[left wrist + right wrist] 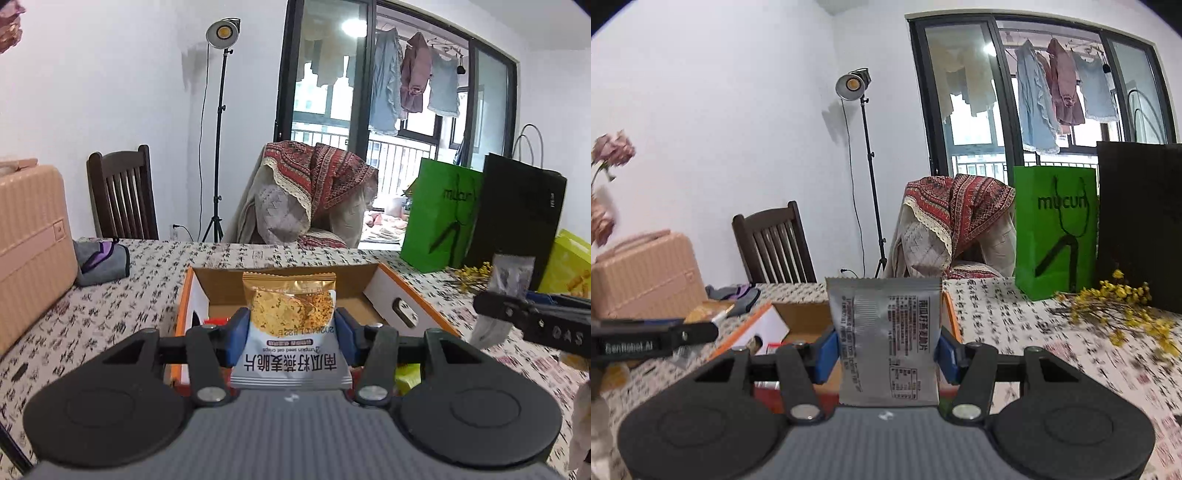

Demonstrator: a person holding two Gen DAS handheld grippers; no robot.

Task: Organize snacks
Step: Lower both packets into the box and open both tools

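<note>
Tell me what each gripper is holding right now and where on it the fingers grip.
The left gripper pinches a pumpkin seed crisp packet by its side edges, about mid-height. The right gripper pinches a silver snack packet the same way.

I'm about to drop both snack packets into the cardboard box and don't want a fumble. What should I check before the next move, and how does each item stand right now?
1. Left gripper clamped on the pumpkin seed crisp packet: ok, both pads press its sides.
2. Right gripper clamped on the silver packet: ok.
3. Cardboard box open at the top: ok.
4. Free room inside the box: cannot tell, the packets hide most of the floor.
5. The two grippers clear of each other: ok, apart in both views.
6. Packets above the box rim: cannot tell.
</note>
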